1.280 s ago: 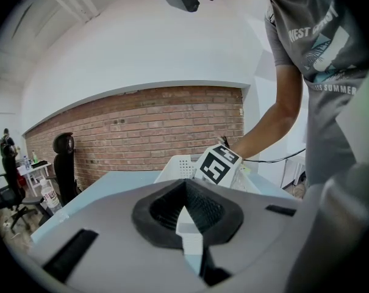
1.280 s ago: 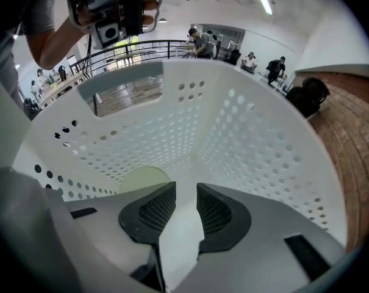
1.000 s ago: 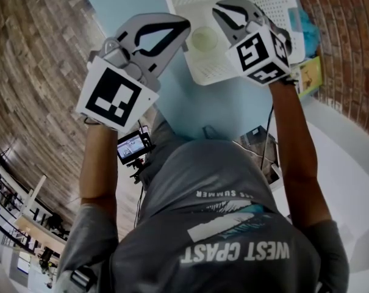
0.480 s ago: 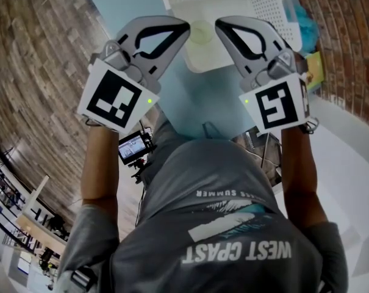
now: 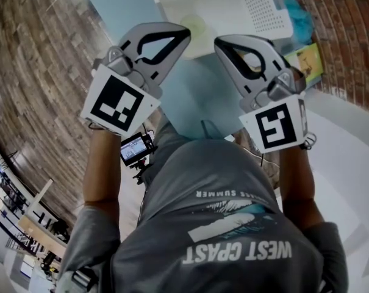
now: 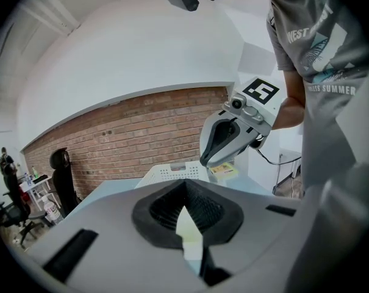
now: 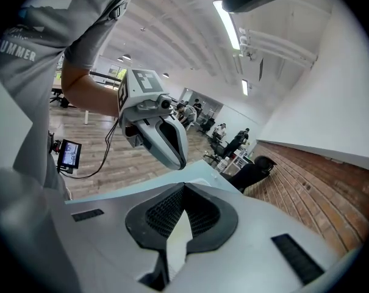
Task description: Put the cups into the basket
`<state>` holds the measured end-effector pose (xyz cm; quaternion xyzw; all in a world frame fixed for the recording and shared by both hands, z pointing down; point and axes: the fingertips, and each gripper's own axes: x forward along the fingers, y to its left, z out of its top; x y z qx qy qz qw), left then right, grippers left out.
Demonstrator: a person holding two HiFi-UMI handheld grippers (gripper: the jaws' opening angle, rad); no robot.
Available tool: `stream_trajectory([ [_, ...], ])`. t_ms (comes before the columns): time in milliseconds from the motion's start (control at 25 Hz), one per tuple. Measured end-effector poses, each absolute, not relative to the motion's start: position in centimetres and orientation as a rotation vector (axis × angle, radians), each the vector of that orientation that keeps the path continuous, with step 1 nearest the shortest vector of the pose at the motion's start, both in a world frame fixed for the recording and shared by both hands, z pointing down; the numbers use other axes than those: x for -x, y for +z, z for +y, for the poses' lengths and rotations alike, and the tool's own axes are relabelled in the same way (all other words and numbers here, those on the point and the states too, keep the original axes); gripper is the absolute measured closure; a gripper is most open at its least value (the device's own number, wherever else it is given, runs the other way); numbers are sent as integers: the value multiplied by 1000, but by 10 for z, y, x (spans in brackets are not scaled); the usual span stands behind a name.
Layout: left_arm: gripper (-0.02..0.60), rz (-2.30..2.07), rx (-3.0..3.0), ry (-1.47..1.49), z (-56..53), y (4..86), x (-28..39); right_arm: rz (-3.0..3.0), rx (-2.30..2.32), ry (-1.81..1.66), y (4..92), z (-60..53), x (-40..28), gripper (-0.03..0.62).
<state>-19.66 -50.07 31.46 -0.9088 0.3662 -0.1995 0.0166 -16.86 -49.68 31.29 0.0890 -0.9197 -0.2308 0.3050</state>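
Observation:
A white perforated basket (image 5: 233,8) stands at the far end of the pale blue table (image 5: 193,93). One pale green cup (image 5: 194,24) sits inside it, at its near left corner. Both grippers hang above the table on the near side of the basket, side by side. My left gripper (image 5: 182,33) is shut and holds nothing. Empty too, my right gripper (image 5: 220,43) is shut. In the left gripper view, the basket (image 6: 172,173) shows beyond my left gripper (image 6: 185,183), with the right gripper (image 6: 207,161) above it. The right gripper view shows my right gripper (image 7: 184,187) facing the left gripper (image 7: 180,163).
A yellow-green packet (image 5: 309,63) and a teal object (image 5: 297,14) lie right of the basket. A small monitor (image 5: 134,148) on a stand sits on the wooden floor below the left arm. A brick wall (image 6: 129,139) runs behind the table. People and chairs are far off.
My right gripper has drawn back from over the basket toward the person and now hangs level with the left one. The left gripper has barely moved.

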Motion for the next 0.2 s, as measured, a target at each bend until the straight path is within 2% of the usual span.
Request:
stream_trajectory([
  [200,584,1128,2817,-628,-481,311,174,-2448,-232,-608,309,-469,147,580],
])
